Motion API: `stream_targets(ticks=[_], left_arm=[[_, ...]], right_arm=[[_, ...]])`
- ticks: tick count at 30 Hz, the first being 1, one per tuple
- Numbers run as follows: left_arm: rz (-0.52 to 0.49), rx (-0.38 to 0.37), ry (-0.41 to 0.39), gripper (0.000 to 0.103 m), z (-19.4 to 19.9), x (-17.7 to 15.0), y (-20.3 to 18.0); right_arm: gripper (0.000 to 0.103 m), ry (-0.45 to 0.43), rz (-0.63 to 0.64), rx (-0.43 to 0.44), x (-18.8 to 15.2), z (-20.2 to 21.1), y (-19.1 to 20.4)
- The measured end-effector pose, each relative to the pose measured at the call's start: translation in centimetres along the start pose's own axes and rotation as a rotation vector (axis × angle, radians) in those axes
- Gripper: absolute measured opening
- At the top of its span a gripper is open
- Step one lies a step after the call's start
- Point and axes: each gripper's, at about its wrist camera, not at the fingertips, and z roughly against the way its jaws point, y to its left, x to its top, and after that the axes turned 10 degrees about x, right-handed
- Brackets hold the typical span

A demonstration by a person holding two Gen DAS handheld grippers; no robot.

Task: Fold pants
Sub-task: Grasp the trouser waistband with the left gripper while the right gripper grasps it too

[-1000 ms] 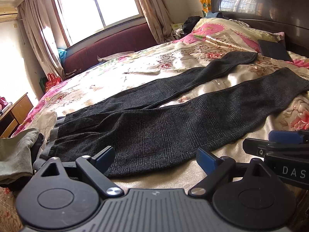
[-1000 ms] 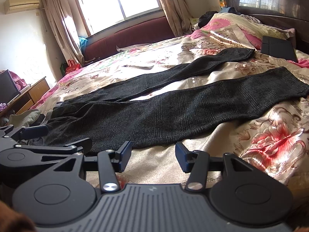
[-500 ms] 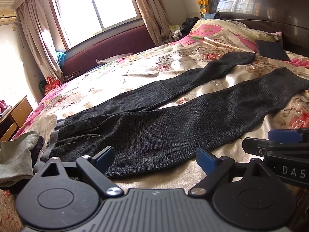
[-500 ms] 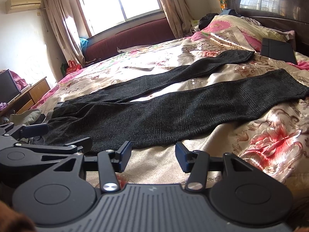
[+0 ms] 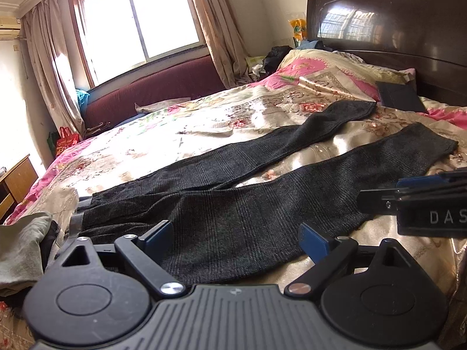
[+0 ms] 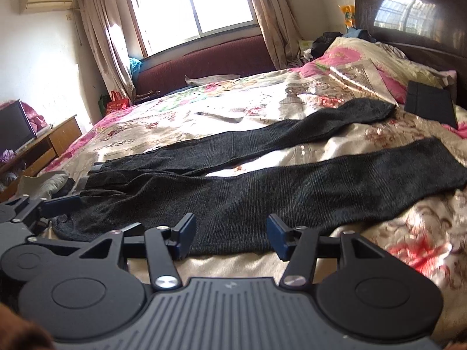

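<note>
The pants (image 5: 233,204) lie flat on the bed (image 5: 175,134), waist toward the left, both legs spread apart and running toward the headboard (image 5: 394,29). The left tool (image 5: 236,239) hovers over the near edge of the near leg by the waist, its jaws wide apart — nothing held. The right tool (image 6: 230,233) hangs over the same edge just beside it, jaws also apart. A grey cloth (image 5: 20,248) lies beside the waistband.
</note>
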Motion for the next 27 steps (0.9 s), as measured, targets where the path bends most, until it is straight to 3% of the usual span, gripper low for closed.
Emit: stream_targets(ticks=[4, 7, 11, 13, 15, 18, 21, 24, 27], left_arm=[[0.039, 0.041, -0.011, 0.103, -2.5, 0.4, 3.3], [0.064, 0.082, 0.04, 0.103, -6.8, -0.2, 6.1], [0.045, 0.052, 0.254, 0.102, -14.6, -2.4, 9.3], [0.045, 0.004, 0.356, 0.088, -17.0, -3.2, 11.3], [0.087, -0.085, 0.351, 0.087, -17.2, -2.3, 14.2], [0.005, -0.029, 0.254, 0.094, -18.5, 0.0, 17.6], [-0.088, 0.029, 0.24, 0.095, -23.2, 1.4, 20.9], [-0.12, 0.036, 0.274, 0.095, -28.6, 2.6, 24.6], [-0.121, 0.015, 0.306, 0.095, -32.9, 3.6, 27.5]], right_arm=[[0.055, 0.045, 0.045, 0.031, 1.9, -4.0, 0.1], [0.055, 0.13, 0.11, 0.032, 2.3, -8.8, 0.0], [0.054, 0.431, 0.13, -0.002, 1.6, -16.3, -1.8], [0.051, 0.473, 0.126, 0.061, 3.1, -16.6, -1.9], [0.051, 0.467, 0.173, 0.183, 5.8, -16.6, -1.2], [0.053, 0.51, 0.352, 0.267, 9.5, -21.6, 0.7], [0.053, 0.535, 0.525, 0.28, 12.3, -28.9, 2.7], [0.053, 0.572, 0.681, 0.296, 14.5, -35.4, 4.3], [0.053, 0.592, 0.742, 0.277, 16.4, -40.3, 5.1]])
